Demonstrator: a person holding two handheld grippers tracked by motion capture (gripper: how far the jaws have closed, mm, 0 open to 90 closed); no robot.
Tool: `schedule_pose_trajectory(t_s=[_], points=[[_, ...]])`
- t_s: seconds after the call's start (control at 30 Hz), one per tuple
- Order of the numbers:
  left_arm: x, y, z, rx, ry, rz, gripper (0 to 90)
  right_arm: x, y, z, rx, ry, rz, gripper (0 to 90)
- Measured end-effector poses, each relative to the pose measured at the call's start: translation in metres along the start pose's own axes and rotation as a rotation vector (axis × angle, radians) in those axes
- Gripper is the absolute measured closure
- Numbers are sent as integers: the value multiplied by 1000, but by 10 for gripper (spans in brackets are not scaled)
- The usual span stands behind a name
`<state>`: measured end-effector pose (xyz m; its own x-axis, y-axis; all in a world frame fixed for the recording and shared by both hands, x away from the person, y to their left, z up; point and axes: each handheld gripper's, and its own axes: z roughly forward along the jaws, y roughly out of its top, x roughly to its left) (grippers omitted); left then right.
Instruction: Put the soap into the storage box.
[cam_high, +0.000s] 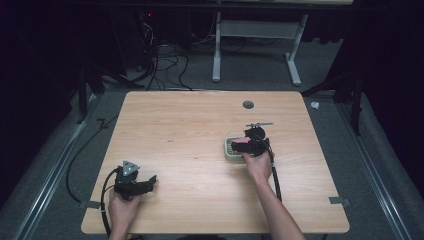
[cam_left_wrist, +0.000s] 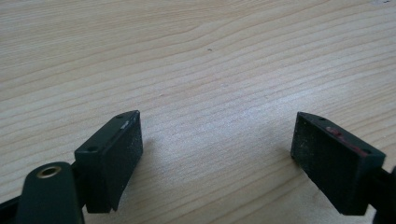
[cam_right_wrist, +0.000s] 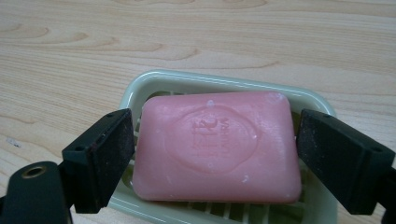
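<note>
The pink rectangular bar of soap, with rounded corners and an oval stamped emblem on its top face, lay in the pale green ribbed plastic soap dish, right of the middle of the light wooden desk. The bar appeared rigid yet waxy, probably slippery if squeezed lightly and easily dented if squeezed hard; of moderate weight. The short ends, at 3 and 9 o'clock in the right gripper view, offered the best hold. The right gripper had its jaws set at those ends, close to or touching the bar; whether they had clamped could not be told. The left gripper rested at 7 o'clock on the desk, jaws spread wide over bare wood.
</note>
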<state>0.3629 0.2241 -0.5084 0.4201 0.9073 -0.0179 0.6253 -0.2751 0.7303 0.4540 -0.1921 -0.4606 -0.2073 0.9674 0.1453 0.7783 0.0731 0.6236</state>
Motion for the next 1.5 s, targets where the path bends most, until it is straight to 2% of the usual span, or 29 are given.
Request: schedule_pose_trajectory(t_s=[0.4, 1.5], points=[[0, 0, 0, 0, 0, 0, 170, -2, -3, -7, -27, -15, -39, 139], [0, 0, 0, 0, 0, 0, 170, -25, -6, -42, -100, 3, -58, 165]])
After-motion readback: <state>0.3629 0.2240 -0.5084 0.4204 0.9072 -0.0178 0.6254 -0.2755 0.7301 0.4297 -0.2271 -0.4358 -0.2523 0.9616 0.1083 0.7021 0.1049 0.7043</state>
